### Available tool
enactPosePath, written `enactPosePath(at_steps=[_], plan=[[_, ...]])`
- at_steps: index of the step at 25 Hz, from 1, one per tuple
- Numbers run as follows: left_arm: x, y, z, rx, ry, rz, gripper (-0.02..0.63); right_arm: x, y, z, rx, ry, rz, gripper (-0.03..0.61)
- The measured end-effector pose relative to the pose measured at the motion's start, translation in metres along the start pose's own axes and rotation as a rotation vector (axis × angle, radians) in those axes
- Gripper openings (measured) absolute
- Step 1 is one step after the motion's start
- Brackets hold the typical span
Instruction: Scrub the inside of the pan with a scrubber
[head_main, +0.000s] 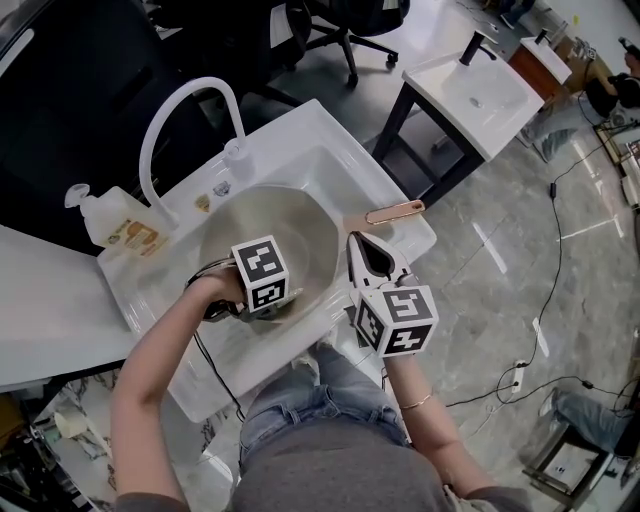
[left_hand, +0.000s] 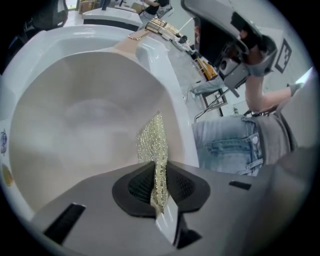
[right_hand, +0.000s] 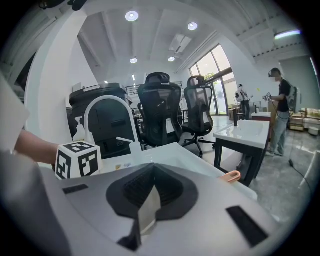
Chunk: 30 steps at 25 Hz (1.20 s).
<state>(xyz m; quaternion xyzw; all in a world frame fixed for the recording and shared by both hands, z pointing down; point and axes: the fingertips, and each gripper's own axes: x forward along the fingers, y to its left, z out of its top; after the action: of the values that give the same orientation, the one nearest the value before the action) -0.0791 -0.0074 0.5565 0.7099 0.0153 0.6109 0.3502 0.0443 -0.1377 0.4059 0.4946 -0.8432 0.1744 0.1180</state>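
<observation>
The pan (head_main: 305, 222) lies in the white sink (head_main: 330, 140), and its handle (head_main: 395, 211) points out over the sink's right edge. The left gripper (left_hand: 159, 182) is above the near side of the pan. Its jaws are closed tight on the scrubber (left_hand: 154, 142), a thin golden mesh pad which stands on its edge between them. The long axis of the pad runs straight forward from the jaws, toward the inner wall of the pan, which lies directly ahead and below. Whether the tip already touches the metal, I cannot tell. The right gripper (right_hand: 149, 197) is outside the pan, at the near right rim and not far from the handle. Its jaws are closed together with nothing between them. So the left hand is the nearer one, and I judge the next stroke needs only a push forward and down.
</observation>
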Motion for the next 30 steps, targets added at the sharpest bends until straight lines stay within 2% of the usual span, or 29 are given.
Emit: enactPosePath(at_steps=[4, 11, 14, 18, 20, 22, 26, 28, 30], plan=[[-0.001, -0.013, 0.031, -0.049, -0.125, -0.121, 0.058, -0.001, -0.007, 0.000, 0.005, 0.002, -0.010, 0.011], [-0.018, -0.020, 0.086, -0.182, -0.410, -0.343, 0.058, -0.001, -0.018, 0.001, 0.012, 0.003, -0.023, 0.011], [-0.029, -0.016, 0.107, -0.245, -0.537, -0.403, 0.058, 0.001, -0.021, 0.003, 0.011, 0.004, -0.024, 0.011], [-0.048, -0.002, 0.132, -0.349, -0.734, -0.442, 0.060, 0.005, -0.023, 0.007, 0.011, 0.003, -0.021, 0.011], [-0.061, 0.012, 0.138, -0.426, -0.867, -0.446, 0.060, 0.008, -0.022, 0.009, 0.008, 0.003, -0.016, 0.011], [-0.077, 0.030, 0.135, -0.511, -1.021, -0.413, 0.060, 0.012, -0.021, 0.010, 0.004, 0.004, -0.012, 0.011], [-0.113, 0.059, 0.113, -0.609, -1.310, -0.230, 0.060, 0.019, -0.023, 0.011, 0.002, 0.008, -0.009, 0.011], [-0.122, 0.063, 0.103, -0.638, -1.392, -0.192, 0.060, 0.023, -0.023, 0.011, 0.002, 0.011, -0.006, 0.011], [-0.116, 0.064, 0.098, -0.664, -1.387, -0.194, 0.060, 0.025, -0.023, 0.011, 0.002, 0.014, -0.003, 0.011]])
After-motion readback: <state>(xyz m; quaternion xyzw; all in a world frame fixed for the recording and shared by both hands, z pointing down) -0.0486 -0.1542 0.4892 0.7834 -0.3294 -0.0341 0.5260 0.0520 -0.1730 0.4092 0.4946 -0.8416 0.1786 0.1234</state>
